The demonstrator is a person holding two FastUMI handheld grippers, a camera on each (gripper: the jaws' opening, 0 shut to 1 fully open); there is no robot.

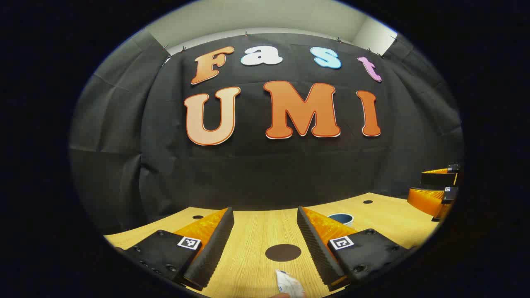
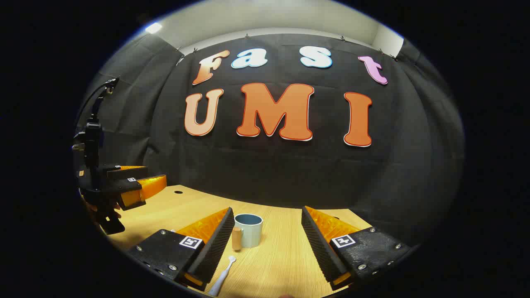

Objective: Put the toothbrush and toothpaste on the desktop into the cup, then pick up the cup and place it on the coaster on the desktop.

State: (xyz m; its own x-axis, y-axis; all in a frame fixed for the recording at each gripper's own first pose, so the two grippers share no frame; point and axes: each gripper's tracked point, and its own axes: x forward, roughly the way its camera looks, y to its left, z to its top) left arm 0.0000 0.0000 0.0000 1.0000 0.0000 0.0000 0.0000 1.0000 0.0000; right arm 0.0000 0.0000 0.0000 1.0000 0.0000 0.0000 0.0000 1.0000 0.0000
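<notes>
Toothpaste (image 1: 289, 285) lies nearest in the left gripper view, at the bottom edge on the wooden desktop (image 1: 248, 256), its crimped end pointing away toward the round dark coaster (image 1: 283, 252). Left gripper (image 1: 265, 244) is wide open and holds nothing. Right gripper view: the toothbrush (image 2: 222, 277) lies flat beside the near finger, head pointing toward the cup (image 2: 249, 230). Inside of the cup cannot be seen. Right gripper (image 2: 265, 244) stands wide open, empty
</notes>
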